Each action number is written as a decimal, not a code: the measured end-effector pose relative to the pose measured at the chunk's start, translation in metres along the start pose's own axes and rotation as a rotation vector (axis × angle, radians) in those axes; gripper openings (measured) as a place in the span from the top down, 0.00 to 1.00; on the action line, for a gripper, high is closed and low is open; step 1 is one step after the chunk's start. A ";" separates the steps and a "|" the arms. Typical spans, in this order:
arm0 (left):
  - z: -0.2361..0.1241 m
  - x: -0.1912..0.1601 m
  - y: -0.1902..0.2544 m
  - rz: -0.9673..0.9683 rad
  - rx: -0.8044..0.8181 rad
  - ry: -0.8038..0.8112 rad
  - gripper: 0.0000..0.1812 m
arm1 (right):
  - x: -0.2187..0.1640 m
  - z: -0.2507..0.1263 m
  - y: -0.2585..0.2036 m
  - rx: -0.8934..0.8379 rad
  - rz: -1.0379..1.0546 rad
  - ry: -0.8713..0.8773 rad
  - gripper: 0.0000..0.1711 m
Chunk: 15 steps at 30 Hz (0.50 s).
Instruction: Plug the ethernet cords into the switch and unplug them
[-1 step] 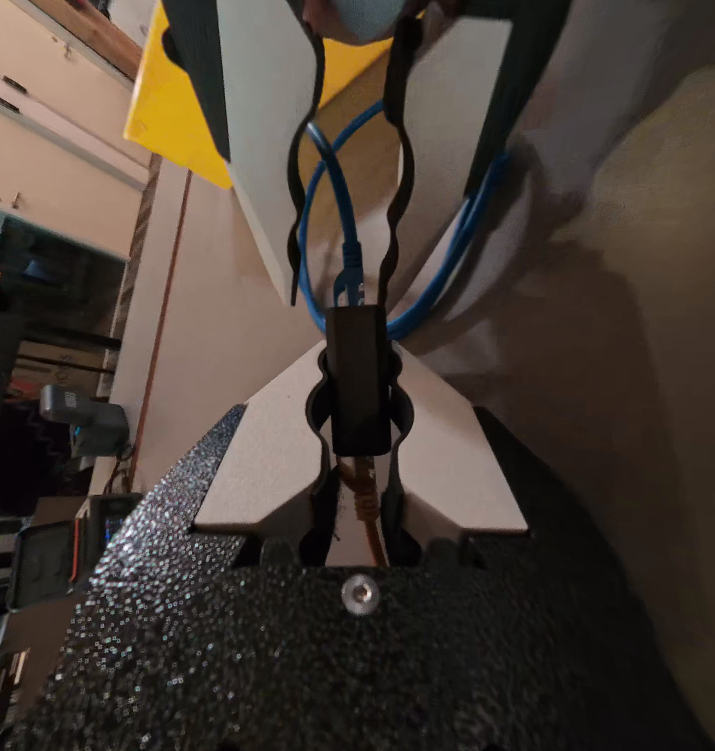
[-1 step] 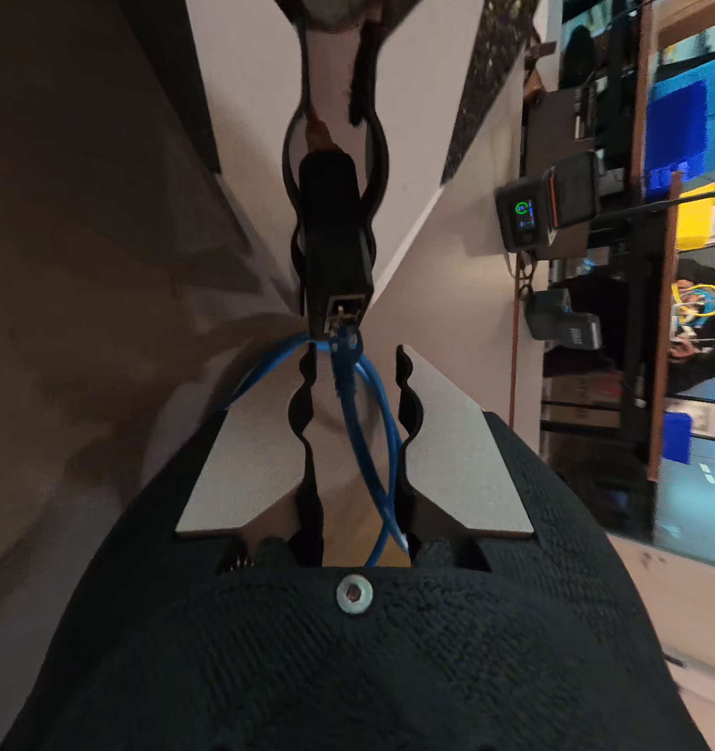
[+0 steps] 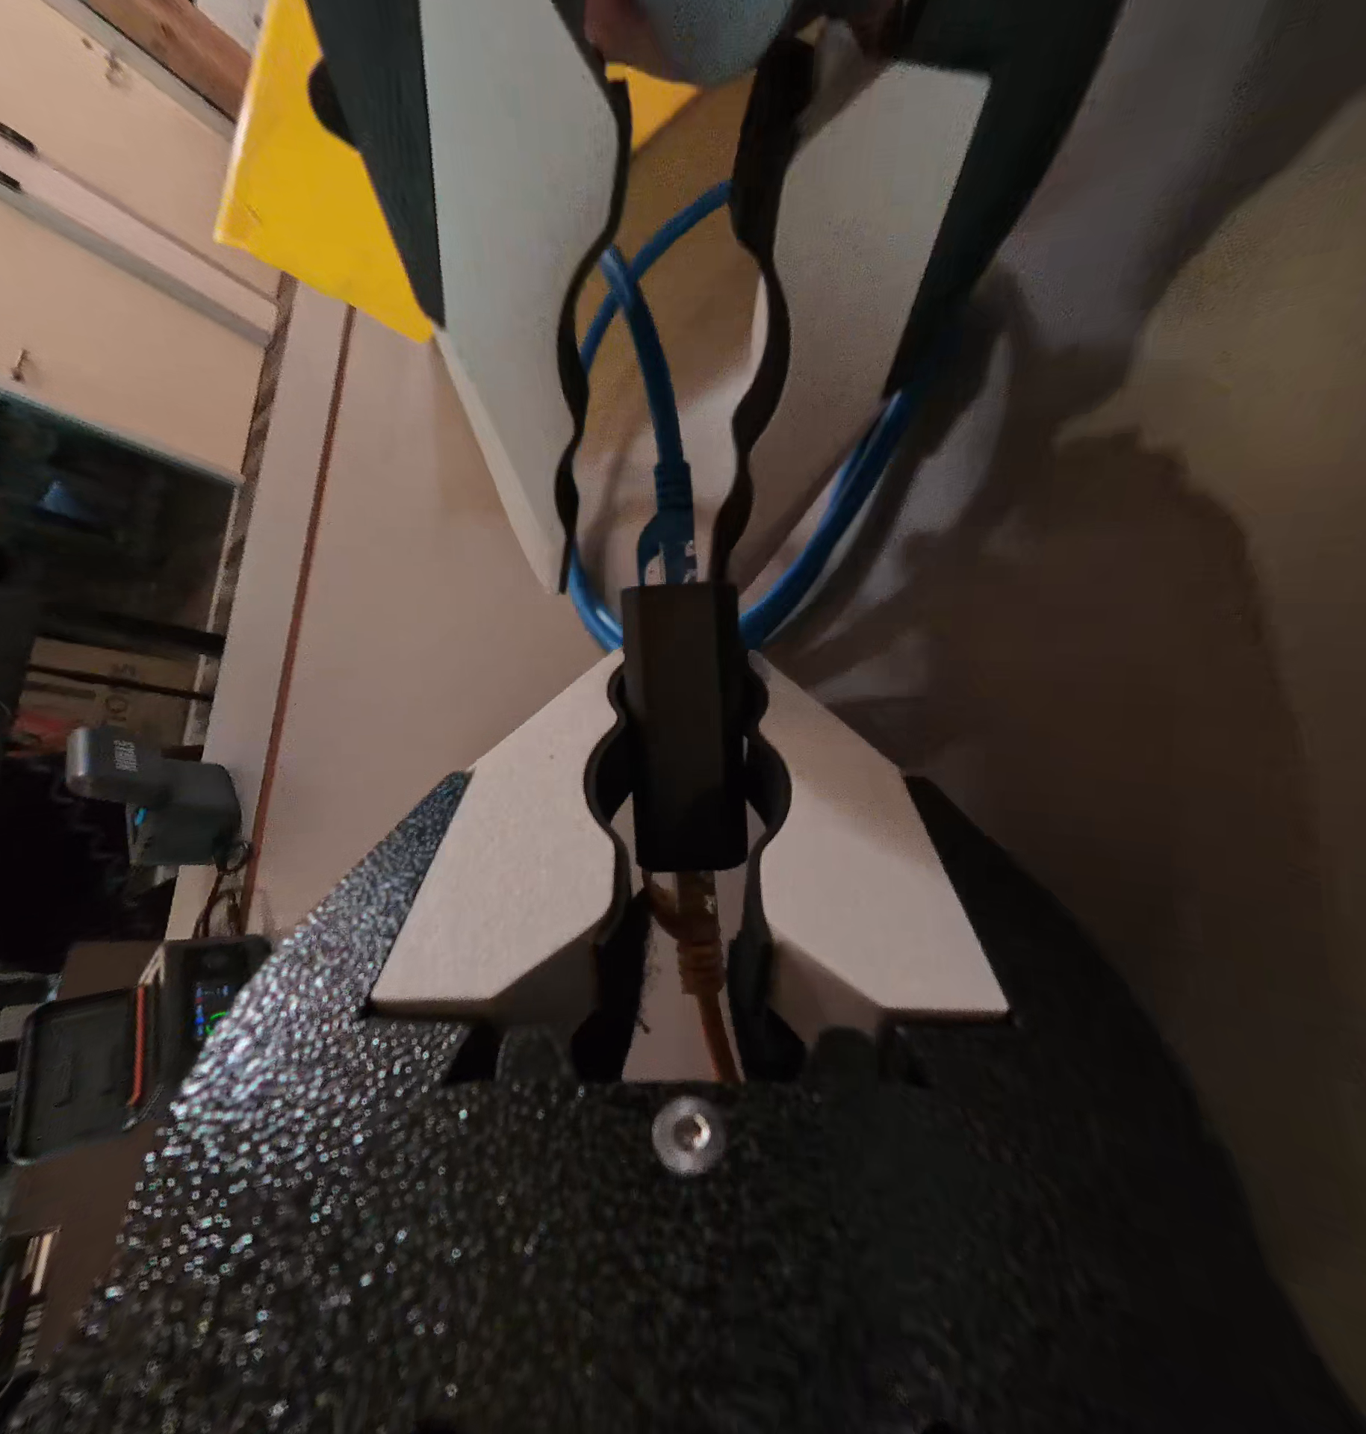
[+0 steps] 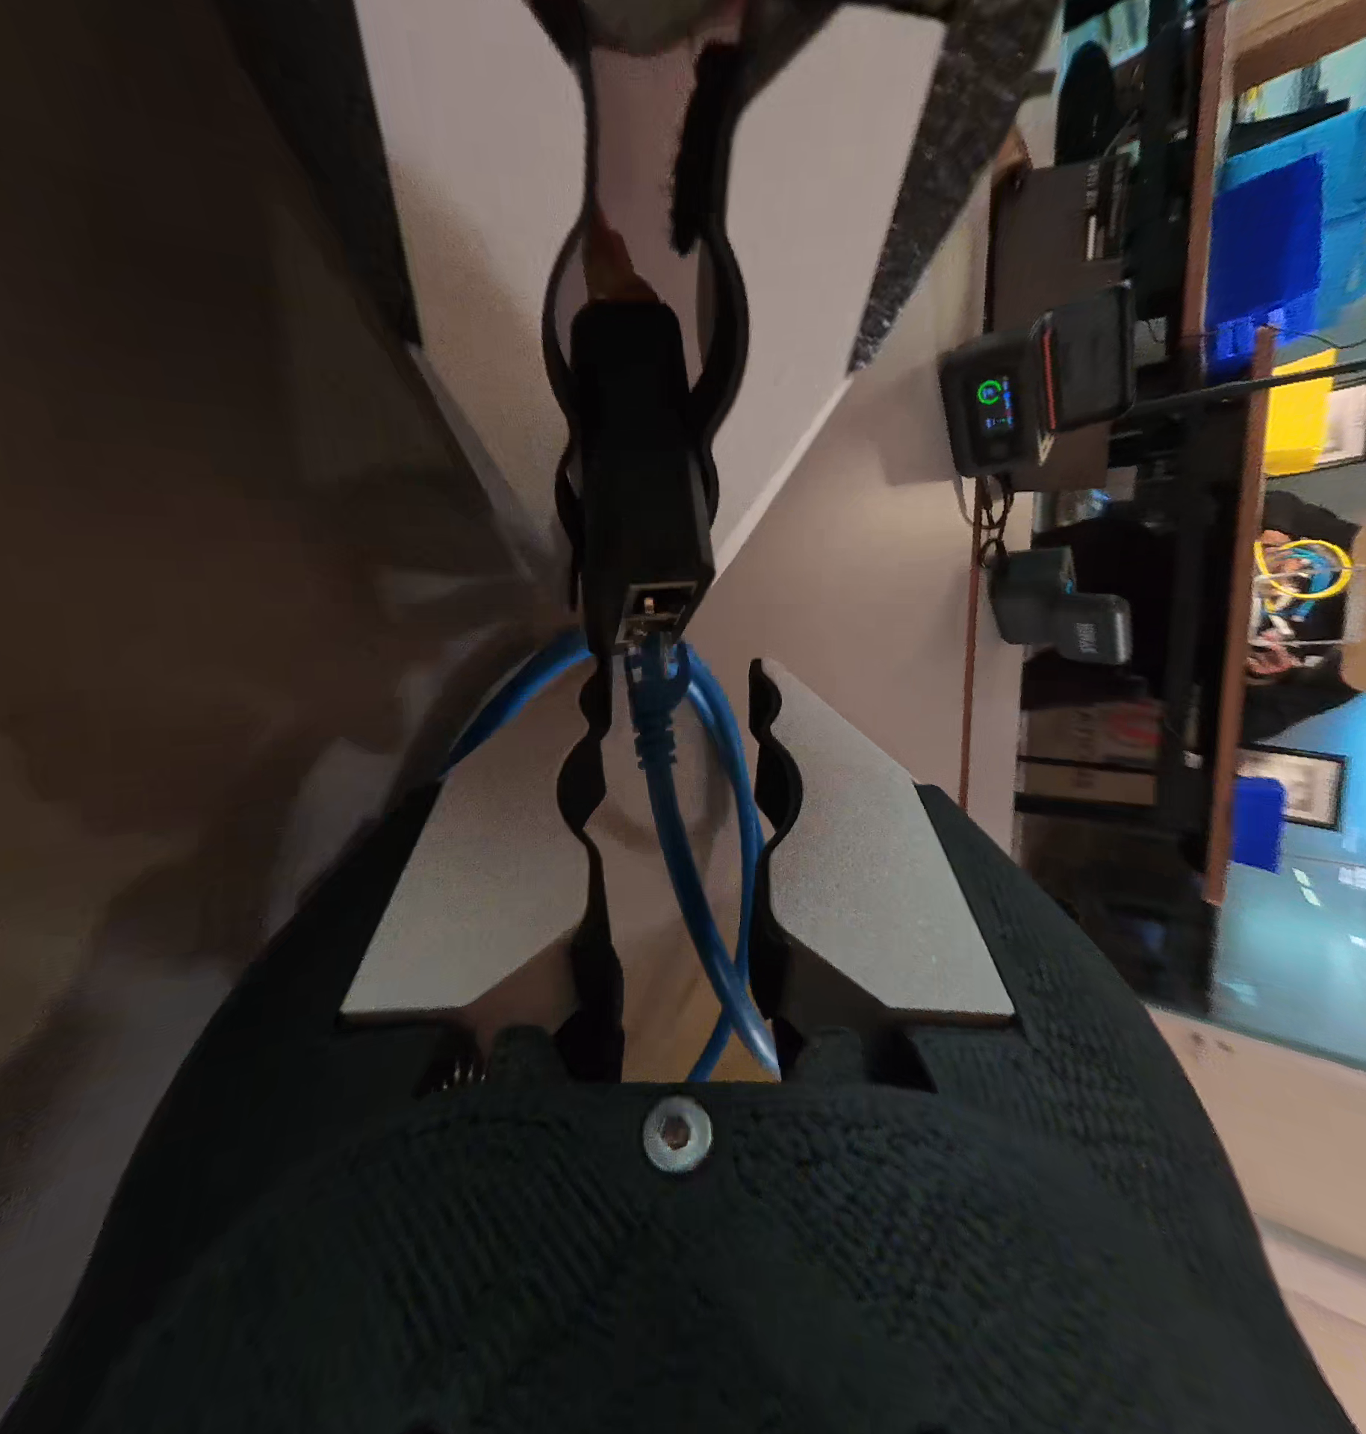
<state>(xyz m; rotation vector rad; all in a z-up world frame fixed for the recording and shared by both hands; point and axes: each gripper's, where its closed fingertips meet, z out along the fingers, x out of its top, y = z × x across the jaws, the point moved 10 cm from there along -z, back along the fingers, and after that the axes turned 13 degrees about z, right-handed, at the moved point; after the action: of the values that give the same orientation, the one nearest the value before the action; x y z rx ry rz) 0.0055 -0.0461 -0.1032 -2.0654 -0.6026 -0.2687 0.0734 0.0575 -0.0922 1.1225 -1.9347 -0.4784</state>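
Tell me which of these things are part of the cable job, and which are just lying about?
In the job:
- black switch, clamped in the left gripper
- blue cord, its plug at the switch's port
- orange cord, at the switch's other end
- right gripper, fingers open around the blue cord

Lying about:
- yellow box
- small device with a lit screen
- grey device

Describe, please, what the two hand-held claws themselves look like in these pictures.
Both look alike. The left claw has a black, grainy, speckled body with a silver hex screw in the middle. Its two fingers are pale grey wedge-shaped plates with black wavy pads along their inner edges. The right claw has a black ribbed body, the same kind of screw and the same grey fingers.
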 end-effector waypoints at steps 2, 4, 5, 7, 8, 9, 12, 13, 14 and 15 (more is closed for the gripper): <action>0.006 -0.002 0.002 0.013 0.002 -0.046 0.88 | 0.000 0.007 -0.006 -0.053 -0.030 -0.037 0.84; 0.007 -0.003 0.001 0.000 0.006 -0.060 0.88 | 0.000 0.010 -0.010 -0.083 -0.053 -0.053 0.90; 0.007 -0.003 0.000 -0.011 0.004 -0.056 0.88 | 0.000 0.010 -0.011 -0.098 -0.063 -0.053 0.90; 0.006 -0.004 0.000 -0.019 -0.004 -0.045 0.88 | 0.001 0.009 -0.011 -0.105 -0.070 -0.052 0.91; 0.005 -0.003 -0.001 -0.023 -0.001 -0.042 0.88 | 0.002 0.009 -0.011 -0.106 -0.073 -0.052 0.91; 0.004 -0.003 -0.001 -0.017 -0.003 -0.040 0.88 | 0.003 0.008 -0.011 -0.090 -0.083 -0.057 0.92; 0.001 -0.001 0.003 0.048 -0.057 -0.019 0.88 | 0.006 0.002 -0.017 0.001 -0.219 -0.080 0.92; 0.000 0.000 0.006 0.093 -0.087 -0.003 0.88 | 0.008 -0.002 -0.021 0.055 -0.281 -0.084 0.92; -0.002 0.002 0.009 0.129 -0.116 0.017 0.88 | 0.009 -0.006 -0.024 0.113 -0.326 -0.081 0.92; -0.004 0.004 0.013 0.154 -0.142 0.033 0.88 | 0.010 -0.010 -0.026 0.173 -0.353 -0.077 0.92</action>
<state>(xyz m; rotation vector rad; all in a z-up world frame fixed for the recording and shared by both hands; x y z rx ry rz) 0.0162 -0.0543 -0.1089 -2.2269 -0.4114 -0.2611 0.0928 0.0361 -0.0989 1.5919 -1.8752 -0.5563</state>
